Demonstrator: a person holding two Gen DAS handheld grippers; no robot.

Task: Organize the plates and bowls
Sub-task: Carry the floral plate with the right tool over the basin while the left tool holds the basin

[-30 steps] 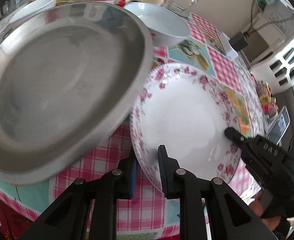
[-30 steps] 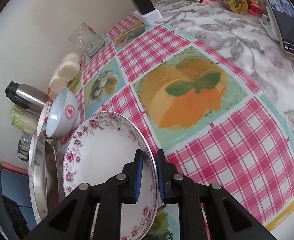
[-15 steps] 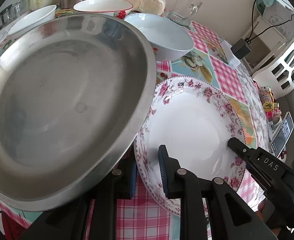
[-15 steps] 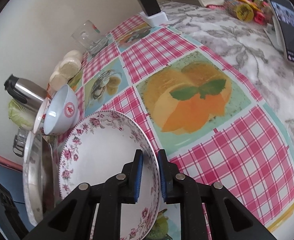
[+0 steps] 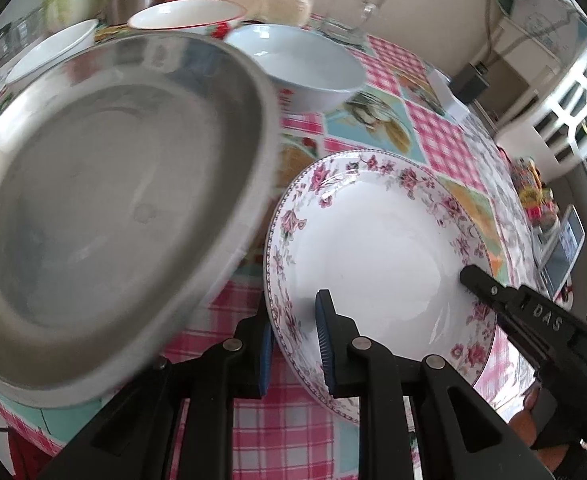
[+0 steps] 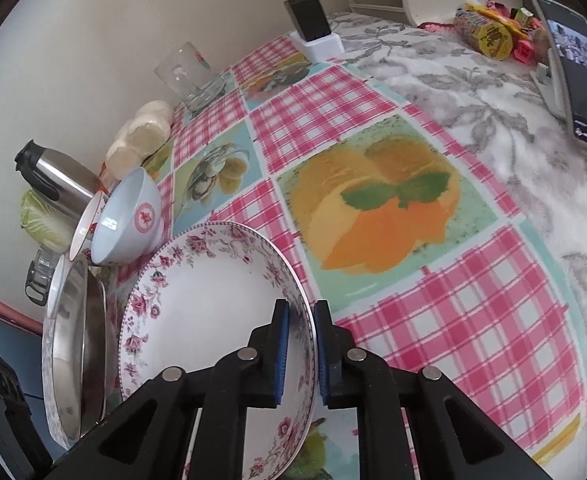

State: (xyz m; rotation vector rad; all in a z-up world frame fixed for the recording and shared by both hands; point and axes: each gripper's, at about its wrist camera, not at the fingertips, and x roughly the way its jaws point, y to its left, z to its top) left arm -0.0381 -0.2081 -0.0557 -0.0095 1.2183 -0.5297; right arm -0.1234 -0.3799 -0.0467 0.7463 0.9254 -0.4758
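The floral plate [image 5: 377, 256] is gripped at opposite rim edges by the left gripper [image 5: 293, 344] and the right gripper [image 6: 301, 354], beside a steel tray [image 5: 105, 208] on the counter [image 6: 433, 320].

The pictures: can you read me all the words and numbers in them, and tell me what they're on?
"DAS": raised letters on the right gripper, seen from the left wrist.
Red round sign on the blue bowl: too blurred to read.
Print on the yellow packet: too small to read.
Phone screen: too small to read.
Small picture on the glass: no words to read.
No numbers to read anywhere.
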